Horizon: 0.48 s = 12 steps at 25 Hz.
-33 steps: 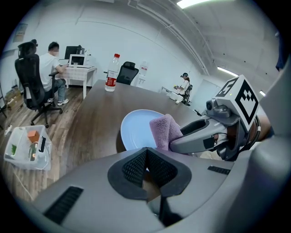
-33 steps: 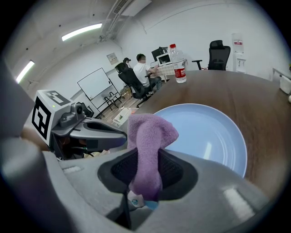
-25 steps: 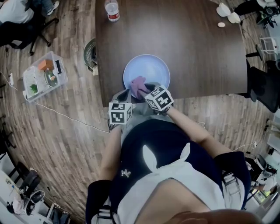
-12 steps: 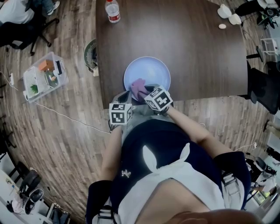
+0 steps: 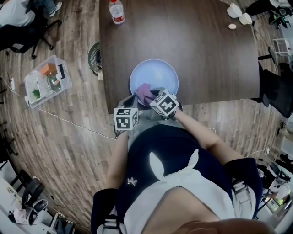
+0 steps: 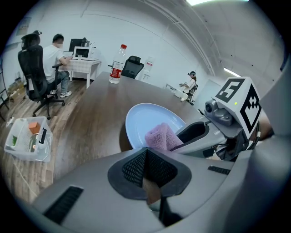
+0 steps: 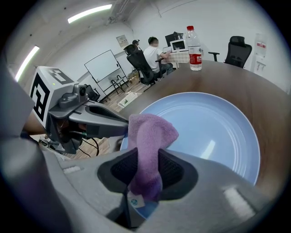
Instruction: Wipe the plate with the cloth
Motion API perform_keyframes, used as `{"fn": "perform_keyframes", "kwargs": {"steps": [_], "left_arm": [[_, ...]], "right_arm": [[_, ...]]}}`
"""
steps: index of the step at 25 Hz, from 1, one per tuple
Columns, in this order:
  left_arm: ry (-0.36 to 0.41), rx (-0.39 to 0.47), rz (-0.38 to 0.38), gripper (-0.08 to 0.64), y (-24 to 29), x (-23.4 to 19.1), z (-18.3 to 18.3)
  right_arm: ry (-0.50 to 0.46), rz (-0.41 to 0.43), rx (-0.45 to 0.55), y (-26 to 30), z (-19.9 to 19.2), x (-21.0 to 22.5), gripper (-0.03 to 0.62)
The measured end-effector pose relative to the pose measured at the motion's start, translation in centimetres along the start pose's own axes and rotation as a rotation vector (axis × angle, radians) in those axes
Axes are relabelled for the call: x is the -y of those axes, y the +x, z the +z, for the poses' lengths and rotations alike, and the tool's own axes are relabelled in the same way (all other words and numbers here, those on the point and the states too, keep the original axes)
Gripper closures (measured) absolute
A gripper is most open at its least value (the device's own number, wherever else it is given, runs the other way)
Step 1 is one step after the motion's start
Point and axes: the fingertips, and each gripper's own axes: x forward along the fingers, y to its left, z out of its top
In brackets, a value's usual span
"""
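Note:
A pale blue plate (image 5: 158, 72) lies at the near edge of the dark wooden table (image 5: 206, 50). My right gripper (image 5: 151, 97) is shut on a folded purple cloth (image 5: 144, 92), whose free end rests on the near part of the plate. In the right gripper view the cloth (image 7: 150, 132) rises between the pads of my right gripper (image 7: 145, 172) over the plate (image 7: 204, 123). My left gripper (image 5: 130, 100) is at the plate's near left rim, its jaws shut on that rim. In the left gripper view the plate (image 6: 148, 119) and cloth (image 6: 161, 136) lie just beyond my left gripper (image 6: 146, 169).
A water bottle (image 5: 117, 10) stands at the table's far left edge. Small white objects (image 5: 238, 13) sit at the far right corner. On the floor to the left lies a clear plastic box (image 5: 46, 78). Office chairs and seated people are beyond the table.
The right gripper has rolled slightly and the cloth has shifted a little on the near part of the plate. The left gripper has stayed where it was.

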Motion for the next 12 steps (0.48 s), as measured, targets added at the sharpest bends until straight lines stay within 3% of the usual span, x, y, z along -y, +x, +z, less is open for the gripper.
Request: {"fn": "perform_keyframes", "kwargs": {"steps": [12], "left_arm": [[0.011,0.0,0.003,0.555,0.13,-0.05,0.07]], "right_arm": [[-0.069,-0.013,-0.063,-0.66,-1.07,0.02,0.466]]}}
